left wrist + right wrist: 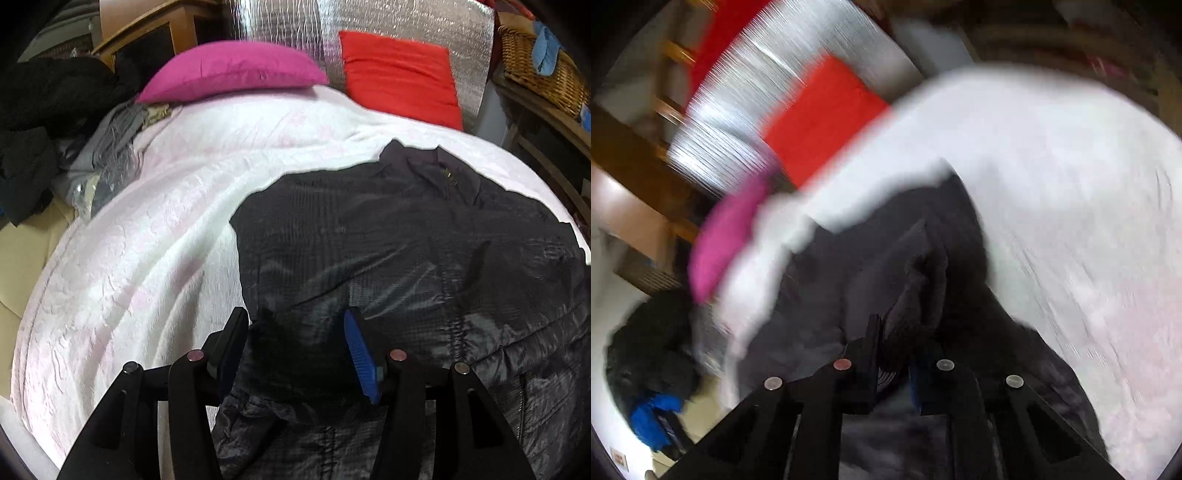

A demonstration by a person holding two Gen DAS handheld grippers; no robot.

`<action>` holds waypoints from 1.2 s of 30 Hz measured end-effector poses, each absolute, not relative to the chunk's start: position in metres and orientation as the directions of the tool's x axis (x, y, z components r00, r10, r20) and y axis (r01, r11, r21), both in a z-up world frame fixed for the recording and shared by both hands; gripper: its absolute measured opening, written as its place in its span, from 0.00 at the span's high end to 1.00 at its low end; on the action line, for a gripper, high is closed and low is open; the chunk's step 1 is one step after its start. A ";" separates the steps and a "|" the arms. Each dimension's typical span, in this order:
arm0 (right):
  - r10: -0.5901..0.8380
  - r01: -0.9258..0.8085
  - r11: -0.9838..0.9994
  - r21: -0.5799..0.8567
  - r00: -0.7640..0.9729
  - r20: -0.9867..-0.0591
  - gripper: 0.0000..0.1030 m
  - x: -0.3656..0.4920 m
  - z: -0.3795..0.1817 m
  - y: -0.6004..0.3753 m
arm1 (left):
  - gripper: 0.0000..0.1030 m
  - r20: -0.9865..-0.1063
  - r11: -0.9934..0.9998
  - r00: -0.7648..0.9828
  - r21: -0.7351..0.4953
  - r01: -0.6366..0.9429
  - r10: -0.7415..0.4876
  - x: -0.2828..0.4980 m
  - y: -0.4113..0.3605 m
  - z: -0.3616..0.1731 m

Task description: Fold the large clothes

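Right wrist view is smeared all over with motion blur, so the white bedspread [1052, 192] shows no texture and the red cushion [823, 118] has soft edges. The dark jacket [849, 280] is just a dark mass there, bunched fabric covering the right claw [894, 354] tips. In the left view the jacket runs off the bottom and right edges, and the wicker basket [535, 62] is cut off too.

Even, soft indoor light; left wrist view sharp, right wrist view smeared by motion blur, both edges fisheye-bent
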State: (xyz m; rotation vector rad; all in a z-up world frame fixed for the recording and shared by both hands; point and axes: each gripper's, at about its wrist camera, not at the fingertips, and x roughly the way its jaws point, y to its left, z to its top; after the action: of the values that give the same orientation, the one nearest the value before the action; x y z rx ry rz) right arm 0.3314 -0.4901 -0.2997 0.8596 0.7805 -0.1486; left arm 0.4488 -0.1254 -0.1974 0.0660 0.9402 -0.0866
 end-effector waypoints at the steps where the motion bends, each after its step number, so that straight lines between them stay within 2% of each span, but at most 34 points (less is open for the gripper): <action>1: 0.207 0.440 0.636 0.634 0.693 -0.690 0.85 0.334 -0.309 -0.493 | 0.47 -0.814 0.995 0.579 0.013 0.101 -0.048 0.449 -0.125 -0.199; 4: 0.253 0.424 0.596 0.682 0.707 -0.660 0.84 0.330 -0.300 -0.502 | 0.47 -0.809 0.995 0.585 0.003 0.096 -0.054 0.448 -0.123 -0.196; 5: 0.238 0.411 0.603 0.683 0.725 -0.646 0.80 0.325 -0.291 -0.505 | 0.47 -0.804 0.996 0.591 -0.004 0.094 -0.059 0.447 -0.122 -0.193; 9: 0.020 0.457 0.680 0.573 0.769 -0.639 0.78 0.304 -0.258 -0.510 | 0.47 -0.776 0.996 0.626 -0.023 0.092 -0.076 0.443 -0.121 -0.184; 10: -0.034 0.453 0.705 0.545 0.790 -0.612 0.78 0.299 -0.250 -0.507 | 0.47 -0.771 0.995 0.632 -0.029 0.094 -0.082 0.443 -0.122 -0.182; 13: -0.020 0.362 0.779 0.512 0.831 -0.557 0.78 0.300 -0.239 -0.490 | 0.43 -0.764 0.993 0.638 -0.025 0.111 -0.091 0.442 -0.129 -0.181; 14: -0.011 0.334 0.811 0.480 0.830 -0.558 0.78 0.305 -0.238 -0.481 | 0.38 -0.769 0.993 0.634 -0.008 0.117 -0.081 0.442 -0.133 -0.183; 16: 0.019 0.286 0.859 0.424 0.811 -0.585 0.78 0.320 -0.240 -0.460 | 0.36 -0.785 0.991 0.617 0.037 0.126 -0.050 0.443 -0.142 -0.189; 20: 0.139 0.239 0.884 0.402 0.687 -0.713 0.78 0.350 -0.273 -0.436 | 0.32 -0.787 0.985 0.617 0.104 0.135 -0.001 0.441 -0.150 -0.195; 22: 0.144 0.266 0.887 0.377 0.616 -0.774 0.78 0.362 -0.292 -0.432 | 0.31 -0.786 0.984 0.618 0.114 0.140 0.003 0.440 -0.150 -0.196; 25: 0.156 0.266 0.878 0.398 0.627 -0.763 0.78 0.362 -0.287 -0.436 | 0.28 -0.788 0.984 0.616 0.110 0.138 0.001 0.441 -0.146 -0.196; 30: 0.121 0.231 0.887 0.401 0.721 -0.682 0.78 0.367 -0.266 -0.438 | 0.26 -0.790 0.984 0.613 0.114 0.135 0.008 0.443 -0.146 -0.198; 36: 0.117 0.236 0.905 0.354 0.662 -0.740 0.76 0.406 -0.299 -0.434 | 0.26 -0.785 0.980 0.620 0.134 0.145 0.016 0.444 -0.150 -0.199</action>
State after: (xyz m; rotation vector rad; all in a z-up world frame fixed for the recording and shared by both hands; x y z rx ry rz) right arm 0.4063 -0.4337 -0.2986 0.4472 0.8519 -0.0698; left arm 0.4440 -0.1502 -0.1987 0.1915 0.9007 -0.0747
